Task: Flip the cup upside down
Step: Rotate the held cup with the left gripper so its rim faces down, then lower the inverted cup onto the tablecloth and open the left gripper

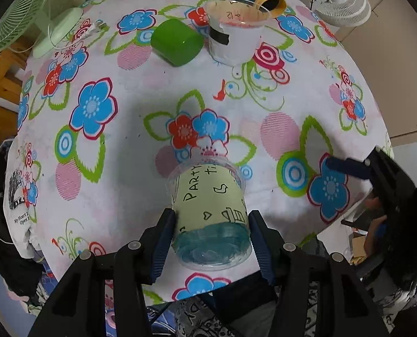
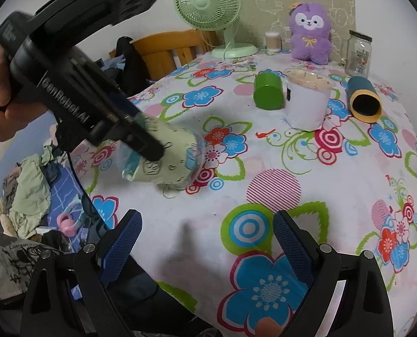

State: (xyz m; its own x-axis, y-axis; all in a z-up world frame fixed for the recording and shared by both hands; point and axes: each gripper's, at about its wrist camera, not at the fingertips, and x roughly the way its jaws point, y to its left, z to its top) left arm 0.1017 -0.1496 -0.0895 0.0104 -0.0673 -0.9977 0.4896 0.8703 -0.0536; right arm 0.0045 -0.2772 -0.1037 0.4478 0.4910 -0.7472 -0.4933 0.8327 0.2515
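Left wrist view: left gripper (image 1: pixel 211 234) clamps the cup (image 1: pixel 208 213) near its base, giving leverage to tip it.
Cup: tilted, rim seemingly touching the table (image 2: pixel 264 210).
Right gripper (image 2: pixel 207 241): spread wide, holding nothing, idle.

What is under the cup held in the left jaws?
The cup, tilted rim-down in the left gripper, hangs over the floral tablecloth. Whether the rim touches it is unclear, and the patch beneath is hidden.

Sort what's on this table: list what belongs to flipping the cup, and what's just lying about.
In the job:
- pale green cup, tilted, rim toward the table
- left claw, shut on it

Lying about:
- right claw, open
- green cup
- white cup
- teal tube
- fan
- purple plush toy
- glass jar
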